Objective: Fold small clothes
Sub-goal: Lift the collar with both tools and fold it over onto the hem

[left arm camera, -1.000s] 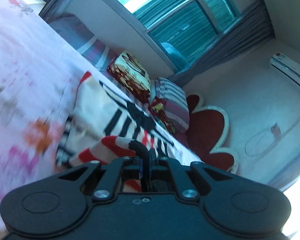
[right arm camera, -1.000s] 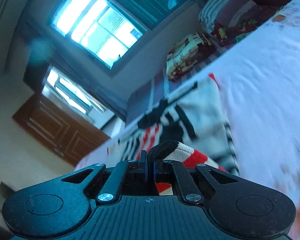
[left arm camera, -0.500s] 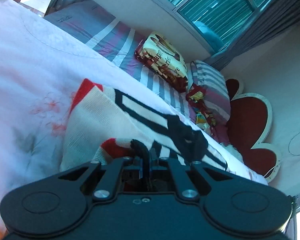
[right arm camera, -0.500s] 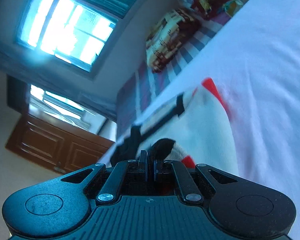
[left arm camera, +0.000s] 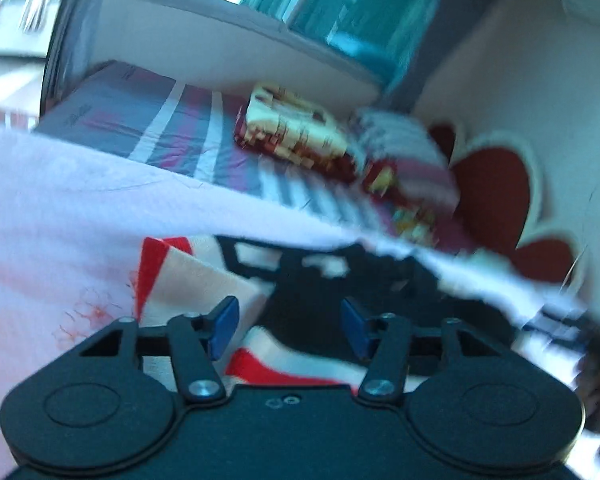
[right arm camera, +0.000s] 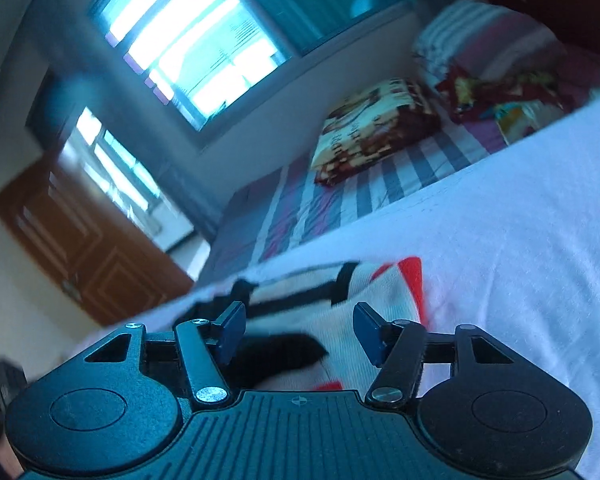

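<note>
Both of your grippers are letting go at the same moment. The left gripper (left arm camera: 288,330) has its jaws opening, with the blue pads standing clear on either side of a red, white and black fold of the sweater (left arm camera: 196,276); cloth lies between them but neither pad presses on it. The right gripper (right arm camera: 298,330) is the same: jaws opening, a black and white roll of the sweater just under and between the pads, untouched.

The sweater lies flat on the pale sheet (left arm camera: 52,200) of the bed, straight ahead of both sets of jaws and slightly below them. In the left view its red-edged corner points toward the bed's left side; in the right view that same red corner sits to the right of your jaws. So you are at the near edge of the garment, one gripper toward each end, and its long axis seems to run across your front from one gripper to the other. Neither hand looks nearer than the other.

What the next move turns on is that crosswise lie: the folded edge is right at your fingertips, so back both grippers off evenly. The left view is blurred, so the sweater's far edge is hard to place.
</note>
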